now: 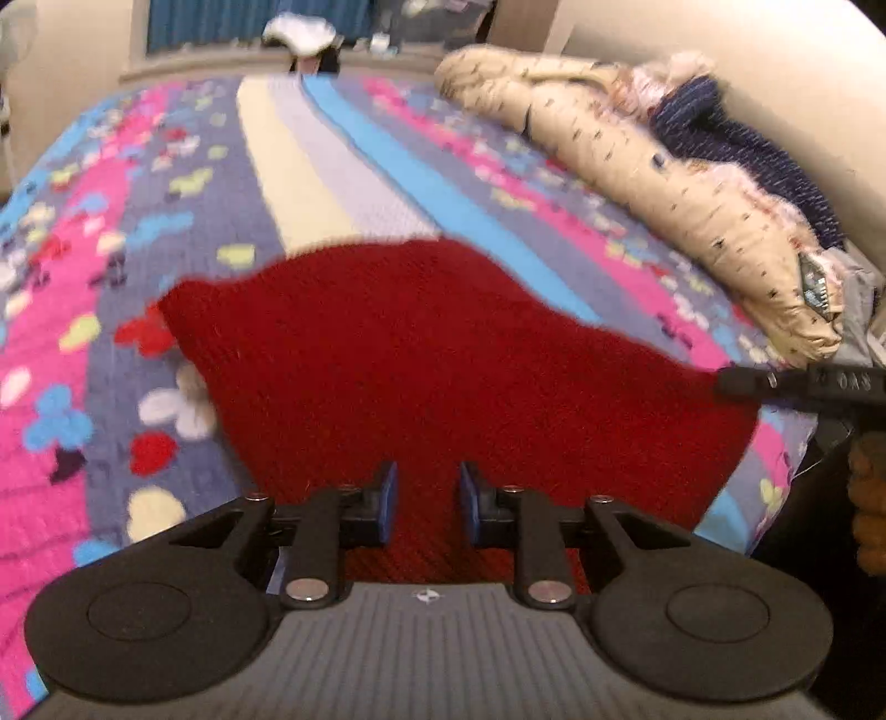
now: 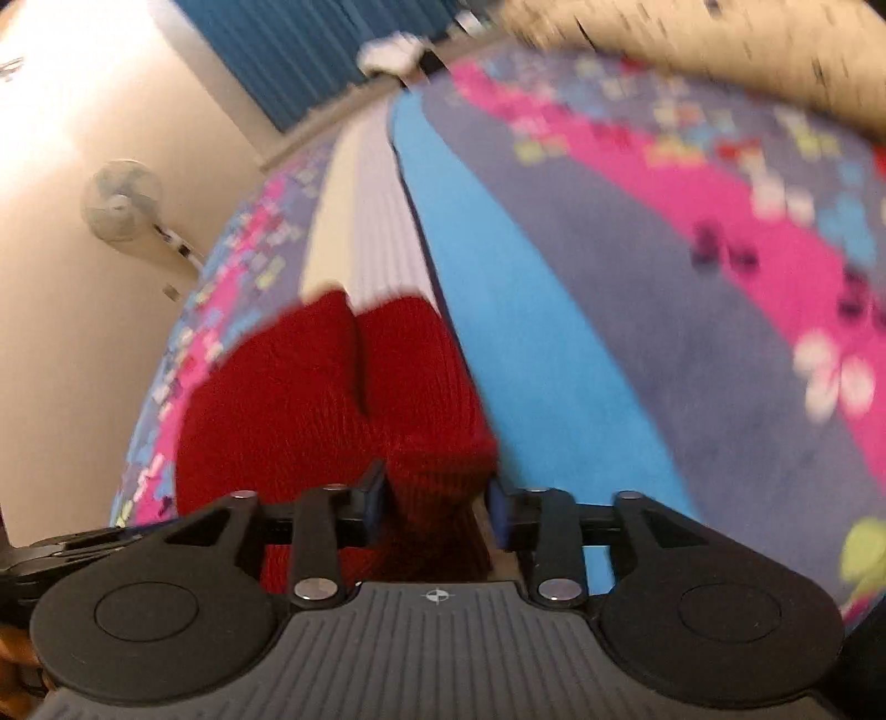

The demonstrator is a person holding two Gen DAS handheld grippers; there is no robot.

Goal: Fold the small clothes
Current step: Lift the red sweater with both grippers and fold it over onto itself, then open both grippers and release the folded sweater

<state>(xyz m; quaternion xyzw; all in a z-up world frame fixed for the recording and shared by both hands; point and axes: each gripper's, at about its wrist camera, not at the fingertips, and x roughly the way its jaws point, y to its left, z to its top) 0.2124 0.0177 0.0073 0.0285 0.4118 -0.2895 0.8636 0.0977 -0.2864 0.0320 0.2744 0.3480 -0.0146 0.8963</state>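
Red knit is what fills the middle of both views: a small red knitted garment is spread out on a bed covered by a bright bedspread done in pink, blue and grey stripes with butterflies and hearts. In the left wrist view the garment is seen lying mostly flat at the near edge of the bed, its far edge reaching onto the cream and light-blue centre stripes.

The left gripper is held just over the near part of the knit, jaws parted by a narrow gap with only fabric seen underneath, so nothing looks pinched there. The right gripper is seen with a bunched fold of the red knit sitting between its blue pads; a small gap is left on the right-hand side, so whether it's actually clamped can't really be told. Its black finger is also spotted at the right edge of the left wrist view, touching the garment's right corner.

A rolled cream duvet with a dark navy cloth beside it is piled along the far right. A wall fan is visible on the left, blue curtains at the far end. Both views are quite blurred.
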